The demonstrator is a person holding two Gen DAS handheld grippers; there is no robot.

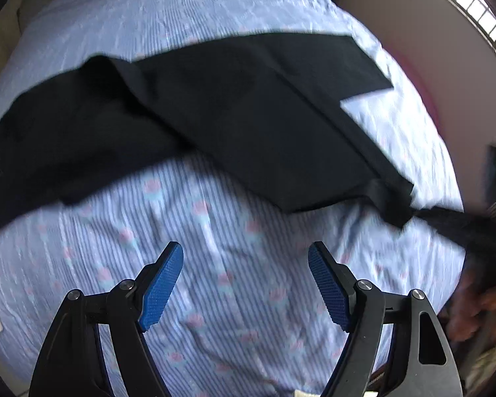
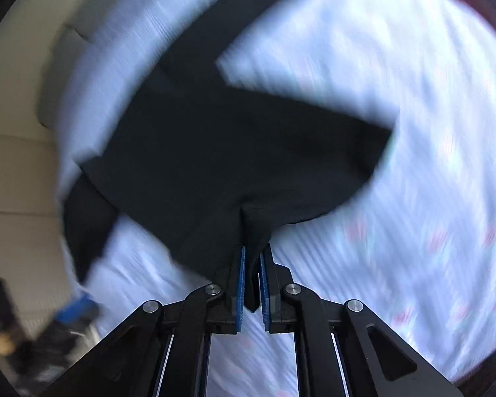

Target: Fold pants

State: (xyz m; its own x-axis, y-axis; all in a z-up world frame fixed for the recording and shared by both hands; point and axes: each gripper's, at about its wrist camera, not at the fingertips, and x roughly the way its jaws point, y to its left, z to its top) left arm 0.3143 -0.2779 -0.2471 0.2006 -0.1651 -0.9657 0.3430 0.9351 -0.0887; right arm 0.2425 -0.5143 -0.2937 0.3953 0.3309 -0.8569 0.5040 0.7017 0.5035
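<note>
Black pants (image 1: 234, 122) lie spread across a bed with a blue striped, pink-flowered sheet (image 1: 215, 281). In the left wrist view my left gripper (image 1: 246, 258) is open and empty, above the sheet just short of the pants' near edge. At the right edge of that view, one corner of the pants is pulled up by the blurred right gripper (image 1: 446, 221). In the right wrist view my right gripper (image 2: 252, 258) is shut on a bunched edge of the pants (image 2: 234, 152), which hang from it over the bed; the view is motion-blurred.
A pale wall and a barred window (image 1: 479, 10) are beyond the bed on the right. The bed's beige padded headboard (image 2: 13, 172) shows at the left of the right wrist view. The left gripper (image 2: 72, 311) appears blurred at lower left there.
</note>
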